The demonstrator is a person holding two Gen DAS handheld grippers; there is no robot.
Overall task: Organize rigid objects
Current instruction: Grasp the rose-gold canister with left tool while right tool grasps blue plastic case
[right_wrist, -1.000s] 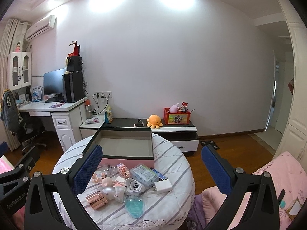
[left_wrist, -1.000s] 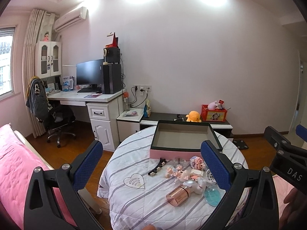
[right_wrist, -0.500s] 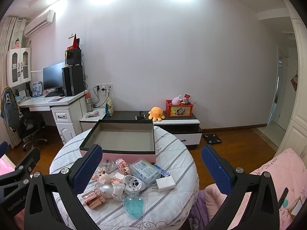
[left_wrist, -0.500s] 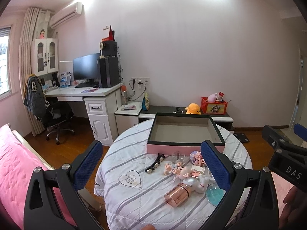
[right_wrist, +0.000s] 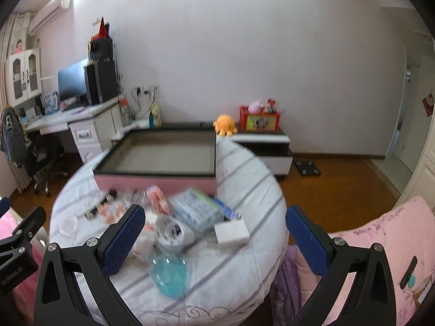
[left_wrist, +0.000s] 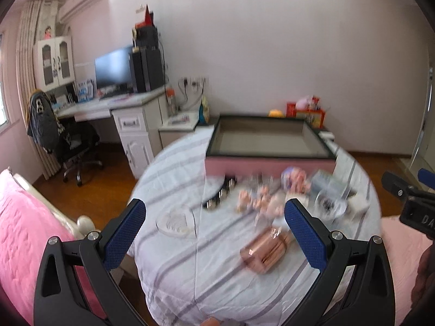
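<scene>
A round table (left_wrist: 190, 277) with a striped white cloth holds a pink box (left_wrist: 269, 141) with a dark rim, open and empty, at its far side. In front of the box lies a blurred cluster of small items: a rose-gold bottle (left_wrist: 265, 252), a black hair clip (left_wrist: 220, 195), small pink figures (left_wrist: 261, 201). The right wrist view shows a white charger (right_wrist: 231, 233), a clear packet (right_wrist: 197, 212), a teal item (right_wrist: 170, 274) and the box (right_wrist: 163, 157). My left gripper (left_wrist: 214, 233) and right gripper (right_wrist: 214, 239) are both open and empty above the table's near edge.
A pink bed (left_wrist: 24, 244) lies at the left, pink bedding (right_wrist: 380, 244) at the right. A white desk (left_wrist: 119, 114) with monitor and an office chair (left_wrist: 70, 146) stand back left. A low cabinet (right_wrist: 261, 141) with a red box stands behind the table.
Both grippers have moved forward and down toward the table; the box and items look larger and blurred. Both stay open and empty.
</scene>
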